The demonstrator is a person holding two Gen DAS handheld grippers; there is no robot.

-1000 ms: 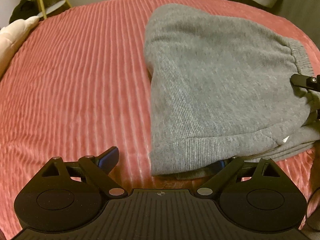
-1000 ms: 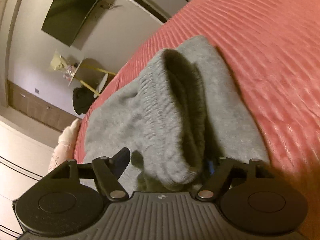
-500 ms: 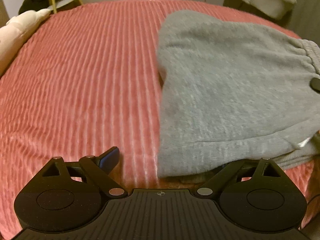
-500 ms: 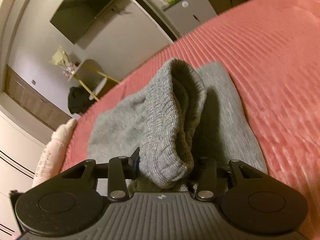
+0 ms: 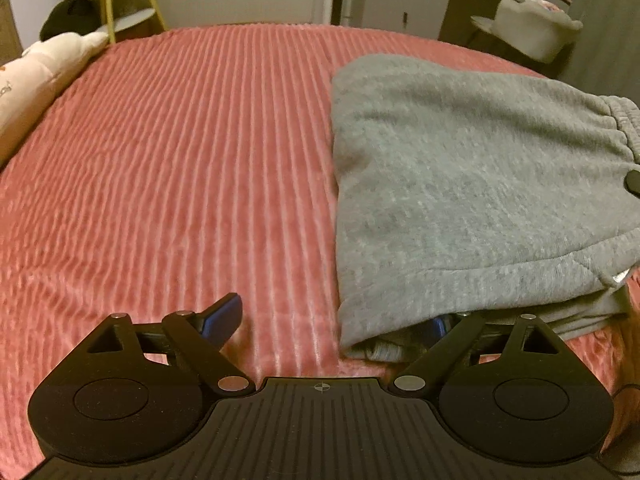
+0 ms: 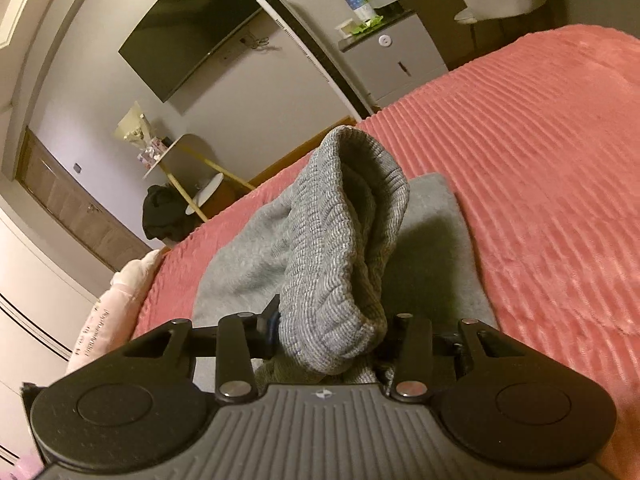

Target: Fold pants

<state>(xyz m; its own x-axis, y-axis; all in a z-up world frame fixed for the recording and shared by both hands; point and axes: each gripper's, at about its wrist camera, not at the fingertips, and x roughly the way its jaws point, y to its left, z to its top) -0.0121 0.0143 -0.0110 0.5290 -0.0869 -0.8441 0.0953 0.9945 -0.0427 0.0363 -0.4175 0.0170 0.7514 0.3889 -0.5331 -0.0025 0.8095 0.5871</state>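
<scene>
Grey pants (image 5: pixel 460 184) are lying partly folded on the pink ribbed bedspread (image 5: pixel 180 180), toward the bed's R side in the L wrist view, w/ the near hem stacked in layers close to the bed's near edge and the elastic waistband (image 6: pixel 340 240) at the R end.

What's changed: the R gripper (image 6: pixel 328 332) has just been closing, and its jaws are now clamped on the bunched waistband, which is sitting thick between the pads. A second ago that cloth was only lying loose between wide-open jaws. The waistband is also rising off the layer beneath: it's standing up as a hump in the R wrist view, w/ shadow under it, where before it was slumped lower. In the L wrist view only a small dark bit of the R gripper (image 5: pixel 633 181) is showing at the R edge.

L gripper (image 5: pixel 336 320) is staying spread wide, gripping nothing. Its L finger (image 5: pixel 224 314) is hovering over bare bedspread; the other one is tucked under the near hem corner, mostly hidden by cloth. No pinch there yet.

Meaning for the task, as I judge it: the grab for the next fold is secured on the R side only, and the lift is starting. The L side probably needs to close on the hem corner, else the fold is likely going over crooked.
</scene>
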